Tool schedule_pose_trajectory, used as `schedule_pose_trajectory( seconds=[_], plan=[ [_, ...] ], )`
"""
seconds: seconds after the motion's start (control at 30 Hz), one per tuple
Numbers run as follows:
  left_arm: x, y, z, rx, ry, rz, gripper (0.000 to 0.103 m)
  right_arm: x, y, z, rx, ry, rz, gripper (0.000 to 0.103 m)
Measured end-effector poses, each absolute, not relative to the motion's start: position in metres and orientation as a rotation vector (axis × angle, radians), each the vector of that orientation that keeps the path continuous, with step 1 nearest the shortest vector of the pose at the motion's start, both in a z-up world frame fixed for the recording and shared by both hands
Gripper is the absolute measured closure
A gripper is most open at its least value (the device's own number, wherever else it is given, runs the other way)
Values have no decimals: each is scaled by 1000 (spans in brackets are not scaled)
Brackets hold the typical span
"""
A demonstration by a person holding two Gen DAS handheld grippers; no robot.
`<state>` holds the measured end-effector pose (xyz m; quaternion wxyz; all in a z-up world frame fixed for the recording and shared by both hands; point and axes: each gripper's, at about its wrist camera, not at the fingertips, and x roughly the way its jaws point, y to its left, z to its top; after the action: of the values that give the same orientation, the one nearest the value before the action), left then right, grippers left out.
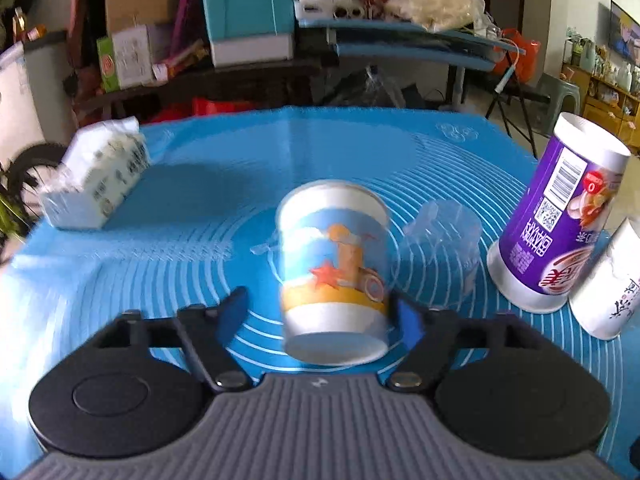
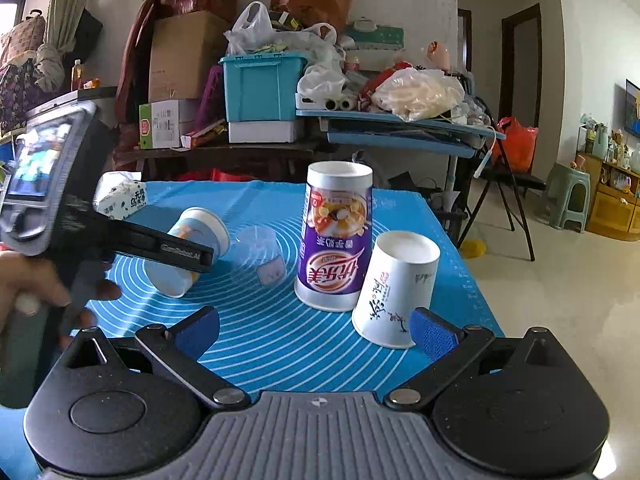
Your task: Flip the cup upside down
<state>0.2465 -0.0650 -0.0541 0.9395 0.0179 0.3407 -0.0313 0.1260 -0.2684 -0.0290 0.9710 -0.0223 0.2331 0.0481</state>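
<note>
Between the left gripper's (image 1: pixel 320 312) blue pads, the beach-print paper cup (image 1: pixel 334 268) is pinched near its rim, lifted off the blue silicone mat (image 1: pixel 192 216) and tilted mid-turn, blurred, rim toward the camera. Nearby, a clear plastic cup (image 2: pixel 260 254), purple milk-tea cup (image 2: pixel 336 240) and white paper cup (image 2: pixel 396 292) look already inverted, while the right gripper (image 2: pixel 314 336) hangs spread wide, gripping nothing.

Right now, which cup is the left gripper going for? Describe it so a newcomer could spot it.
On the blue mat, left of the tall purple cup and the clear cup, one paper cup is tilted between the left gripper jaws. It alone has a blue, orange and white cartoon print.
</note>
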Motion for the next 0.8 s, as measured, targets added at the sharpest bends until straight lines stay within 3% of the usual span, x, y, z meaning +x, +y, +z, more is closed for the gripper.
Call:
schedule_pose_trajectory(
  seconds=[0.03, 0.47, 0.8],
  plan=[
    [246, -63, -55, 22, 696, -81, 45, 126, -269, -29, -45, 471, 97, 0],
    [170, -60, -23, 7, 687, -152, 45, 97, -266, -17, -74, 465, 99, 0],
    [134, -70, -34, -2, 739, -165, 45, 64, -273, -16, -98, 493, 83, 0]
  ],
)
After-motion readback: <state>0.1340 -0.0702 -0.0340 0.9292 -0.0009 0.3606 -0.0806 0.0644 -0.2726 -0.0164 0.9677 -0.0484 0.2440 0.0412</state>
